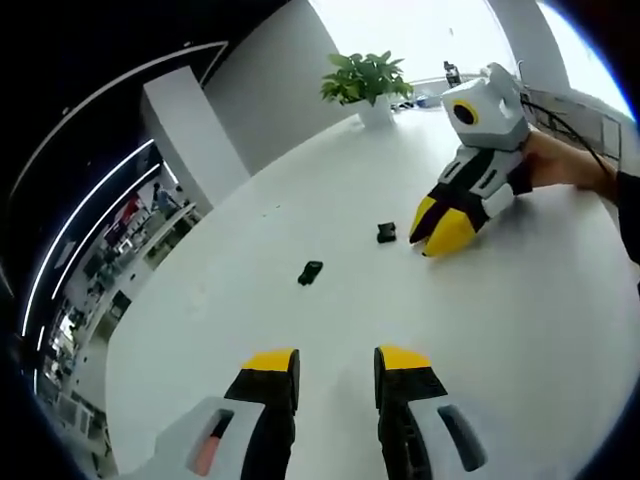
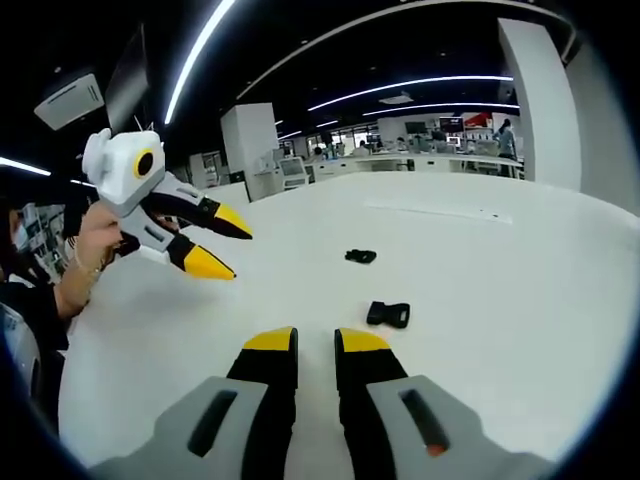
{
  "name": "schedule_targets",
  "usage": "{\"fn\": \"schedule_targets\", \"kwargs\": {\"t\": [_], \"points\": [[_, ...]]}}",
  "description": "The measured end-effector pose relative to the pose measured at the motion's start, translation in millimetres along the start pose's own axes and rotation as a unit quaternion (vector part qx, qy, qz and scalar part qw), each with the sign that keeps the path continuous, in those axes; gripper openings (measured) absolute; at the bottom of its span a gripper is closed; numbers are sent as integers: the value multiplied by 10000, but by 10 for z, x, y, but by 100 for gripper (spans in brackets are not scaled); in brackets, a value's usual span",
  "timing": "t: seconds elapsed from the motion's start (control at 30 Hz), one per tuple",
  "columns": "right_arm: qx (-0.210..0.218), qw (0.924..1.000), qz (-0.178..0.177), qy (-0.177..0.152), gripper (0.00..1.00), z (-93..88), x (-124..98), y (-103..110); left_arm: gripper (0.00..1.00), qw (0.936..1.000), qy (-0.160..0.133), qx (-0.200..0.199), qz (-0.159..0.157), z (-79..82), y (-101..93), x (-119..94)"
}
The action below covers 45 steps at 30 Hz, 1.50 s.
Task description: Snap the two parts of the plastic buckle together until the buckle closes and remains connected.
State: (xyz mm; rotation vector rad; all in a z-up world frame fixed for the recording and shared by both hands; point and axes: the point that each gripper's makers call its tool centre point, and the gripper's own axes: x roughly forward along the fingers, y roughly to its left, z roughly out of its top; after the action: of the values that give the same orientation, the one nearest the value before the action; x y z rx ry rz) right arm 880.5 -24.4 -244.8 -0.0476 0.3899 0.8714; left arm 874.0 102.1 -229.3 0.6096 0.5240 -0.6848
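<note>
— Claws first: where are they?

— My left claw (image 1: pixel 336 365) hovers parted and empty over the table (image 1: pixel 520 330); my right claw (image 2: pixel 316 345) is parted too, just short of the near buckle half (image 2: pixel 388 314).

— And the other half (image 2: pixel 360 256)?

— Farther out, well apart from the first.

— How will they handle?

— Light, stiff, probably skittish on that smooth top; I'd pinch each across its flat body.

— Any writing?

— None I can read.

Left gripper (image 1: pixel 335 372): black jaws with yellow tips, grey-white shells at bottom of frame, a pinkish-orange slot on the left shell.
Right gripper (image 2: pixel 316 352): same black jaws, yellow tips, grey shells with dark slots and a small orange dot.
Sleeve (image 1: pixel 628 215): dark, at the right edge.
</note>
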Motion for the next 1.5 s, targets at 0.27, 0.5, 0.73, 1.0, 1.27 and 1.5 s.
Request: {"fn": "schedule_targets", "kwargs": {"t": [0.27, 0.5, 0.73, 1.0, 1.27, 1.5], "points": [[-9, 10000, 10, -6, 15, -7, -10, 23, 30, 10000, -44, -56, 12, 93, 67, 82], [-6, 10000, 25, -6, 15, -8, -17, 27, 29, 9998, -151, -118, 32, 175, 129, 189], [-2, 10000, 36, -2, 15, -6, -27, 27, 28, 9984, -318, -451, -117, 250, 169, 282], [2, 10000, 56, 12, 15, -16, -28, 38, 28, 9959, -541, -687, -233, 321, 252, 456], [-11, 10000, 95, -2, 15, -5, -34, 52, 27, 9934, -772, -730, -438, 393, 286, 639], [4, 9999, 116, -14, 15, 5, -32, 53, 27, 9924, -883, -642, -566, 502, 302, 809]]}}
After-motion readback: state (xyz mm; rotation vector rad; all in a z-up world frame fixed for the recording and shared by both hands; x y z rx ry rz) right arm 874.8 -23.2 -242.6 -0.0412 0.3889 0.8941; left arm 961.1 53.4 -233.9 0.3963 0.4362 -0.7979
